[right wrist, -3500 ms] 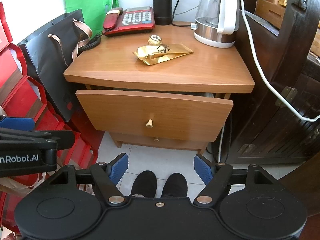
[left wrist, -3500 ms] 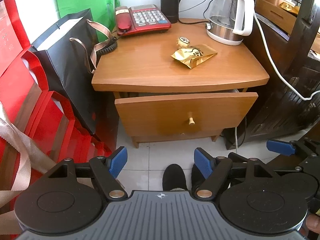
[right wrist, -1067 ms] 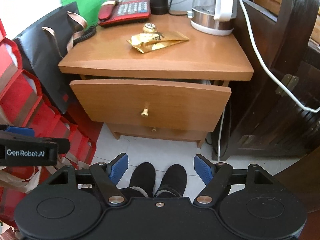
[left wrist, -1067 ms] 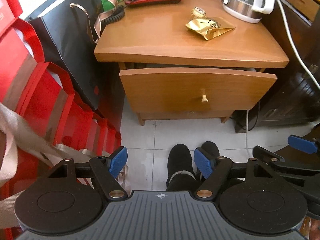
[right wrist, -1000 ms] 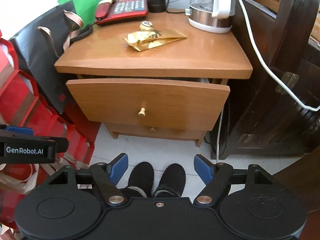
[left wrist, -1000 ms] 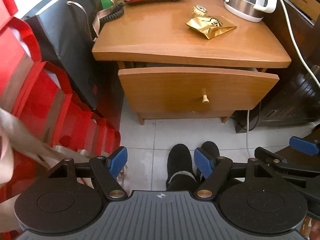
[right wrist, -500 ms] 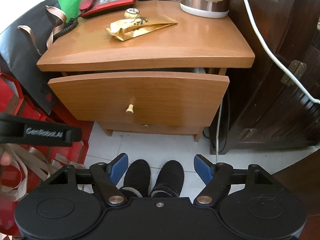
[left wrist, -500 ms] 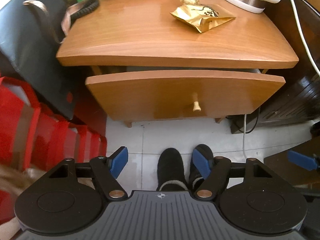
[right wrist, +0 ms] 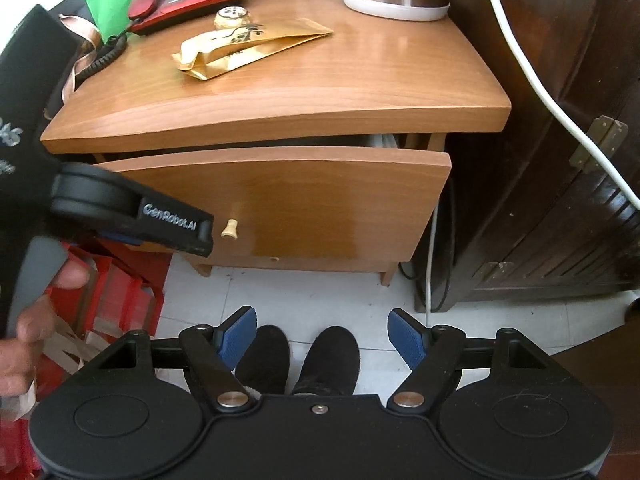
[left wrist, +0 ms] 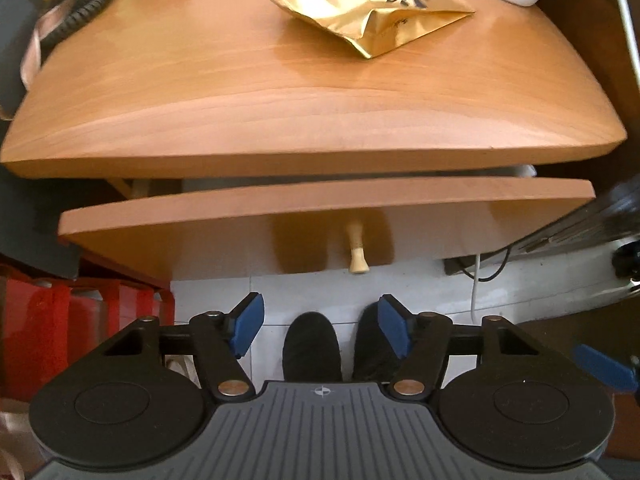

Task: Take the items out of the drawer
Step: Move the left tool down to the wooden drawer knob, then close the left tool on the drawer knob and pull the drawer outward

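Left wrist view: left gripper (left wrist: 319,330) aimed steeply down, fingers (left wrist: 248,324) spread, just been narrowing a little, nothing between them but floor tile and two black shoes (left wrist: 312,346). Drawer (left wrist: 240,232) ajar just ahead, top edge clear of the counter (left wrist: 240,112) lip by a thin dark slot; contents not visible. Knob (left wrist: 357,254) sticking out near the drawer's lower edge, ahead of the fingers and slightly right of the gap, not touched. Gold packet (left wrist: 372,12) lying flat on the counter, far side, well back from the front edge. Red boxes (left wrist: 60,320) crowding the left; white cable (left wrist: 476,284) hanging at right. Open tile strip between drawer front and shoes.

Right wrist view: right gripper (right wrist: 320,338) held back over the shoes, fingers (right wrist: 406,340) released wide, empty. Left gripper body crossing in from the left edge, its tip just beside the knob (right wrist: 230,229), apart from it. Drawer (right wrist: 320,204) front pulled out under the counter (right wrist: 320,92); something pale showing in the slot at the right end, too hidden to identify. Dark wooden cabinet (right wrist: 560,160) tight on the right side; free floor in front.
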The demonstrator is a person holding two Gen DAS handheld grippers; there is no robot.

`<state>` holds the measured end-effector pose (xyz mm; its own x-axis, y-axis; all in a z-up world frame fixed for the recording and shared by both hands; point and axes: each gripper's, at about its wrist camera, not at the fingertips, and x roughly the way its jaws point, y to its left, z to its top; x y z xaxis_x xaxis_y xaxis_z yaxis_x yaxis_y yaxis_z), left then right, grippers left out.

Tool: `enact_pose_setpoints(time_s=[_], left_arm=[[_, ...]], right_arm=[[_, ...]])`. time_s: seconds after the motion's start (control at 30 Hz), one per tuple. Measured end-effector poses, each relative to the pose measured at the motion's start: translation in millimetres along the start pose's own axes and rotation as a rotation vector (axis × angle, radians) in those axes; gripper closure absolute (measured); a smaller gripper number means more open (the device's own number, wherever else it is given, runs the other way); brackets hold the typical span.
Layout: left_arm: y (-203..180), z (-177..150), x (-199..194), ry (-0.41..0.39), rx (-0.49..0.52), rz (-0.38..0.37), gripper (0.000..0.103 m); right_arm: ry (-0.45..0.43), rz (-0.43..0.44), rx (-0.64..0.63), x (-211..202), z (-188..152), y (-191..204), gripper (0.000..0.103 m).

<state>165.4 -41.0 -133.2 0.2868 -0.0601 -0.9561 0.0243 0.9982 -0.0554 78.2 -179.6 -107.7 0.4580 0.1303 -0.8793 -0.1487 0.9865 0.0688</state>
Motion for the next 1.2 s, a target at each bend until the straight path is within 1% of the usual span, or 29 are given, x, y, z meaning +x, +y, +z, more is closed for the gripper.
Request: enact_pose_setpoints(time_s=[0.13, 0.3, 0.5, 0.63, 0.7, 0.73, 0.77, 0.93, 1.0, 1.07, 1.2], left_arm=[[-3, 9, 13, 0.016, 0.001, 0.004, 0.038], [-3, 19, 27, 0.041, -0.015, -0.013, 0.041], [-5, 26, 37, 0.05, -0.029, -0.016, 0.042], [-4, 29, 41, 0.069, -0.056, -0.025, 0.043], [-4, 30, 43, 0.073, -0.064, -0.022, 0.047], [-4, 30, 44, 0.077, -0.068, -0.023, 0.053], [-4, 30, 45, 0.081, -0.075, -0.024, 0.056], [-2, 32, 48, 0.093, -0.136, -0.025, 0.059], [-1, 32, 51, 0.099, -0.156, -0.038, 0.067], [-1, 32, 52, 0.104, -0.175, -0.052, 0.08], [-2, 31, 54, 0.11, -0.193, -0.051, 0.081]], right_arm=[[0.003, 0.001, 0.008, 5, 2, -4, 0.032], [0.011, 0.0, 0.011, 11, 3, -7, 0.032], [0.017, 0.003, 0.016, 16, 3, -11, 0.032], [0.021, 0.003, 0.02, 18, 2, -12, 0.032], [0.022, 0.003, 0.02, 19, 2, -13, 0.032], [0.022, 0.003, 0.02, 20, 2, -14, 0.032], [0.024, 0.002, 0.021, 20, 2, -14, 0.032], [0.022, -0.001, 0.014, 20, 3, -15, 0.032], [0.021, -0.002, 0.013, 19, 3, -16, 0.032], [0.022, -0.004, 0.011, 20, 3, -17, 0.032], [0.023, -0.003, 0.012, 20, 3, -17, 0.032]])
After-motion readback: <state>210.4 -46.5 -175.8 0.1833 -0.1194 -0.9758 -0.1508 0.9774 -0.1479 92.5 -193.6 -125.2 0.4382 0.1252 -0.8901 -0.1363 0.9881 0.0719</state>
